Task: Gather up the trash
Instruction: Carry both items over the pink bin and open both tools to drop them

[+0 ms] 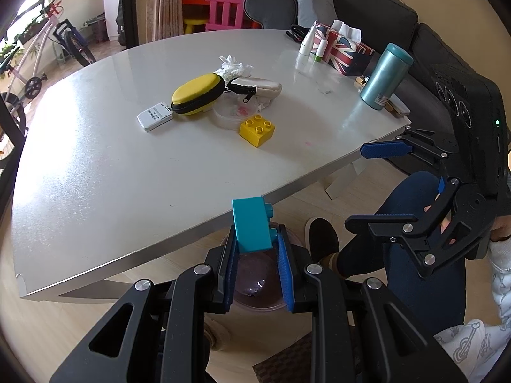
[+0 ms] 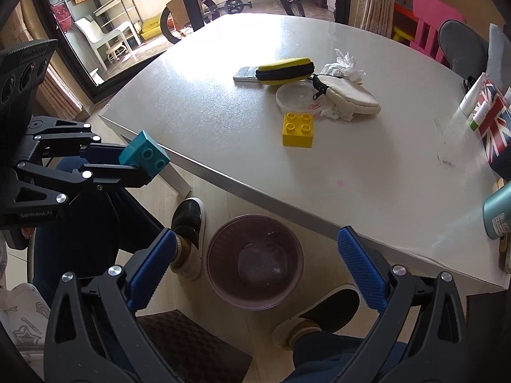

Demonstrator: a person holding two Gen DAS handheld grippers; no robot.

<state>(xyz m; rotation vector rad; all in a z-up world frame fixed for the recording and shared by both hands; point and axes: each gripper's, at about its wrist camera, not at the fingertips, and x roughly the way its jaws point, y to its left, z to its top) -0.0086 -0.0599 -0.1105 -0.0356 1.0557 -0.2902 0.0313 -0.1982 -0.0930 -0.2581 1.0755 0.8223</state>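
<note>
My left gripper (image 1: 257, 242) is shut on a teal toy brick (image 1: 252, 225), held off the table's near edge above a purple trash bin (image 1: 255, 284). In the right wrist view the left gripper (image 2: 140, 162) holds the teal brick (image 2: 144, 153) left of the table corner, and the bin (image 2: 254, 263) stands on the floor below. My right gripper (image 2: 255, 271) is open and empty over the bin; it also shows in the left wrist view (image 1: 357, 185). A yellow brick (image 1: 257, 131) (image 2: 298, 130), crumpled white tissue (image 1: 233, 65) (image 2: 343, 63) and a clear lid (image 1: 231, 113) (image 2: 295, 95) lie on the table.
On the white table (image 1: 127, 175) are a yellow case (image 1: 196, 94), a white pouch (image 1: 258, 86), a white card device (image 1: 155, 118), a teal flask (image 1: 385, 76), a flag-print tissue box (image 1: 343, 48) and small bottles (image 1: 308, 41). The person's shoes (image 2: 188, 217) flank the bin.
</note>
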